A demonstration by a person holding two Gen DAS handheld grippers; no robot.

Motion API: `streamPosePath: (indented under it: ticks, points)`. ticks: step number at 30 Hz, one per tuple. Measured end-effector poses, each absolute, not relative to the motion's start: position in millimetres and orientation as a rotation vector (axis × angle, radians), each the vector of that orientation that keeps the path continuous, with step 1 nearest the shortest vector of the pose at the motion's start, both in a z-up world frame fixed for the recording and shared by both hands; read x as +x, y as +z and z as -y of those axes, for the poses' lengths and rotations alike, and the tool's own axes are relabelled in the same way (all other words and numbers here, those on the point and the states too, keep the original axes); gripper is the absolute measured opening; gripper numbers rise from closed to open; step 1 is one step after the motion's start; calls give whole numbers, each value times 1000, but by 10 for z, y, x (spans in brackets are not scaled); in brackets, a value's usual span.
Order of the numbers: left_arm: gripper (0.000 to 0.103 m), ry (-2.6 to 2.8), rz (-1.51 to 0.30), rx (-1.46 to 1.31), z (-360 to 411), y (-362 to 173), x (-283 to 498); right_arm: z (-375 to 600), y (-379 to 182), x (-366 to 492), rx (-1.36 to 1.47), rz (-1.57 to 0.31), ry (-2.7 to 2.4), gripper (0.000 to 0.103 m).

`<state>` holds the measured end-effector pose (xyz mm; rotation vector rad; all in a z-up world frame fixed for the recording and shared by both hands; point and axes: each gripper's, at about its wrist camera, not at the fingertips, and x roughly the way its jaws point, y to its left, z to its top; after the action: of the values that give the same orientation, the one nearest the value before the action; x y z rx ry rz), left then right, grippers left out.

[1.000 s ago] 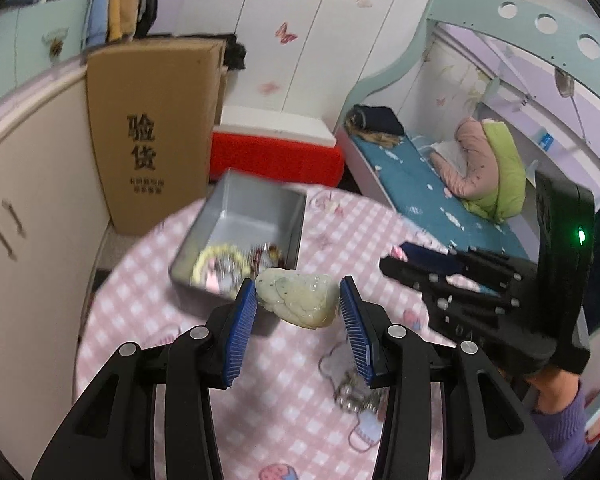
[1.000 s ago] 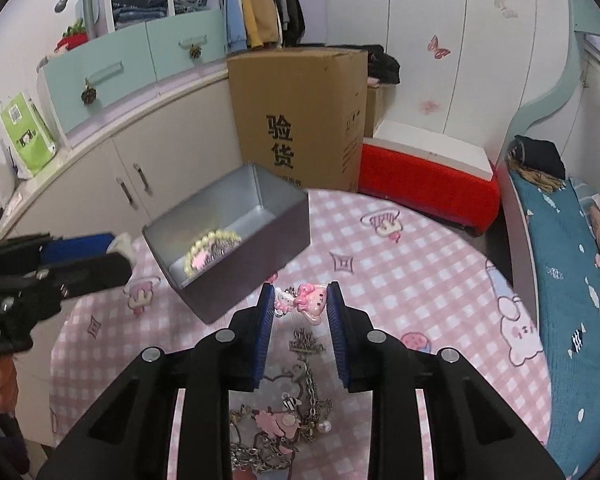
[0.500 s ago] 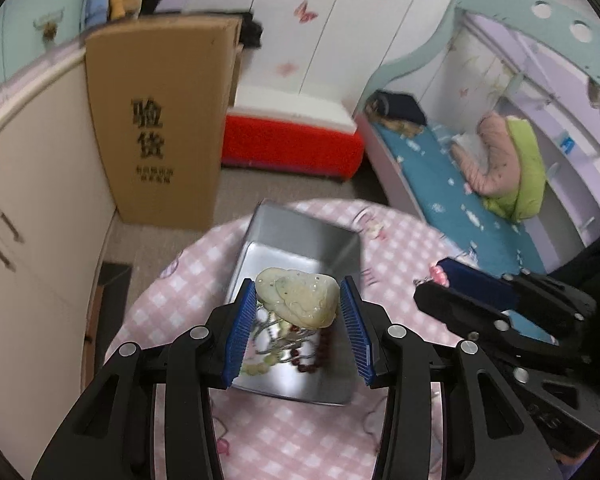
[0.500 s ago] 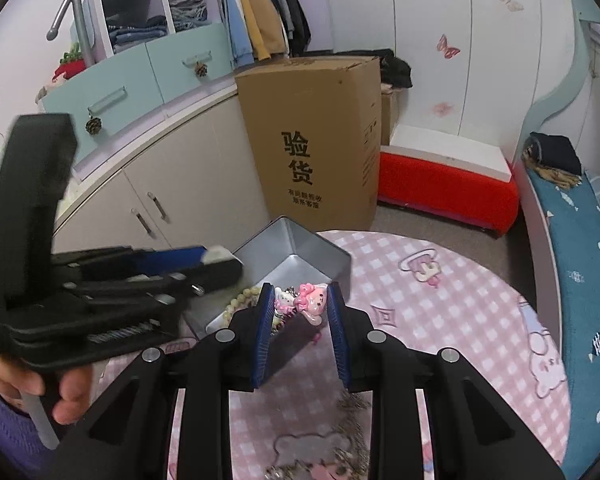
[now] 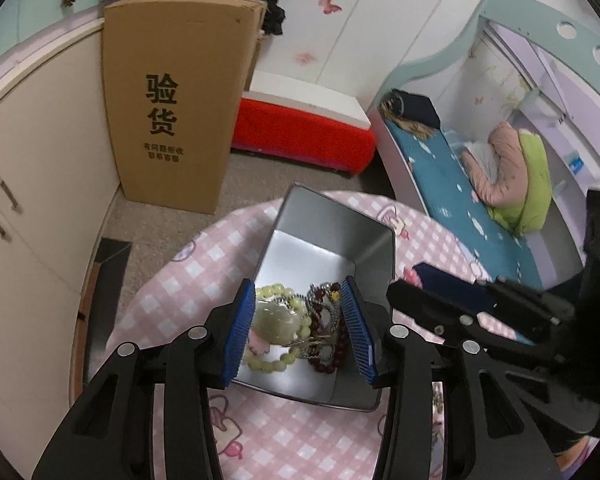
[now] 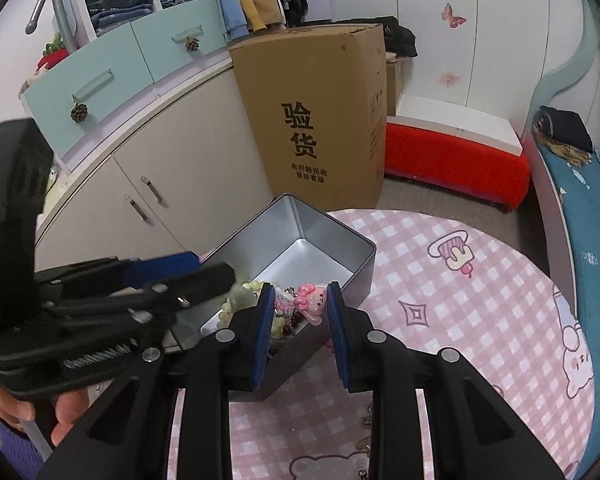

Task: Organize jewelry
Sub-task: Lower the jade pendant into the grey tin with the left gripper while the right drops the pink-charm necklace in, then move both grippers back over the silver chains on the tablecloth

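A grey metal tin stands on the pink checked table. It holds a pale green bead bracelet, a dark red bead string and silver chains. My left gripper is open over the tin; the pale jade pendant lies in the tin between its fingers, free of the pads. My right gripper is shut on a pink cartoon charm and holds it over the tin's near corner. The right gripper also shows in the left wrist view.
A tall cardboard box stands on the floor behind the table, beside cream cabinets. A red and white bench and a blue bed lie beyond. More chains lie on the table by my right gripper.
Both grippers moved over the tin. My left gripper opened and the jade pendant dropped into the tin. My right gripper carried the pink charm up from the table to above the tin.
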<state>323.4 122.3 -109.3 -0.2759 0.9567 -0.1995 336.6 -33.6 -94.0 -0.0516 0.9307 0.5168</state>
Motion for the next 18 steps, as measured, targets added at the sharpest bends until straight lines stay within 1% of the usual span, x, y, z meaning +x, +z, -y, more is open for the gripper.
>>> streamPosePath:
  ticks: [2,4,8,13,14,15,18]
  points:
    - [52,-177,-939,-285,-1277,-1049,3210,321,-943,3363,-42,-936,526,26]
    - [67,-163,-917,-295,-1326,-992,3168,284,-948,3349,-45,-940,546,26]
    - [68,-115,-912,-243,-1356,-969,3123,155,-990,3316,-67,-958,568,26]
    - [68,-105,-923,-242,-1373,-1006,3107,28,-1105,3287,-93,-995,580,27]
    - [68,-104,-926,-244,-1380,-1012,3099,12,-1128,3277,-97,-1000,576,28]
    - [68,-102,-926,-246,-1385,-1022,3088,8,-1135,3267,-98,-1000,573,31]
    - [68,-104,-920,-259,-1403,-1006,3040,39,-1108,3224,-90,-986,574,34]
